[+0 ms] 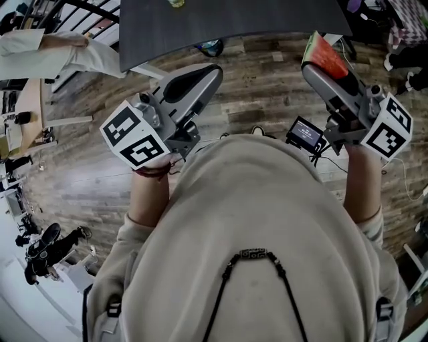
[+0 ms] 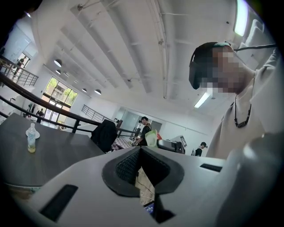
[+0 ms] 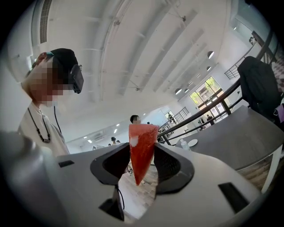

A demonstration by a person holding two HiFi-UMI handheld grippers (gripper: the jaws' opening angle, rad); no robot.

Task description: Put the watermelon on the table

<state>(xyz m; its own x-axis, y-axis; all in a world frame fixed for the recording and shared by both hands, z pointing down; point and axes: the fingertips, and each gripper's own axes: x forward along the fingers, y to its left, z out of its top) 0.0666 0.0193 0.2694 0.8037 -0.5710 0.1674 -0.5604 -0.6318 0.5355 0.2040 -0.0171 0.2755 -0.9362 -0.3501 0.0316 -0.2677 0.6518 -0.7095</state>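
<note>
Indoors, watermelon wedge [image 3: 141,150] upright, tip down.

this is a big open hall inside a building, like a large work room or lab that many people share. the white ceiling [image 2: 133,44] is very high, with long beams, round lamps [image 2: 57,63] and long strip lights [image 2: 202,99]. tall windows [image 2: 57,91] let in daylight at the far end. a black railing [image 3: 191,119] runs along one side, and higher up there is an upper walkway [image 2: 13,73] with its own rail. the floor [image 1: 267,87] is made of wood boards. a big dark table [image 1: 234,20] stands on it, with a small bottle [image 2: 31,138] on top. a black jacket [image 2: 104,133] hangs over a chair. a few people [image 2: 144,128] stand far back.
</note>
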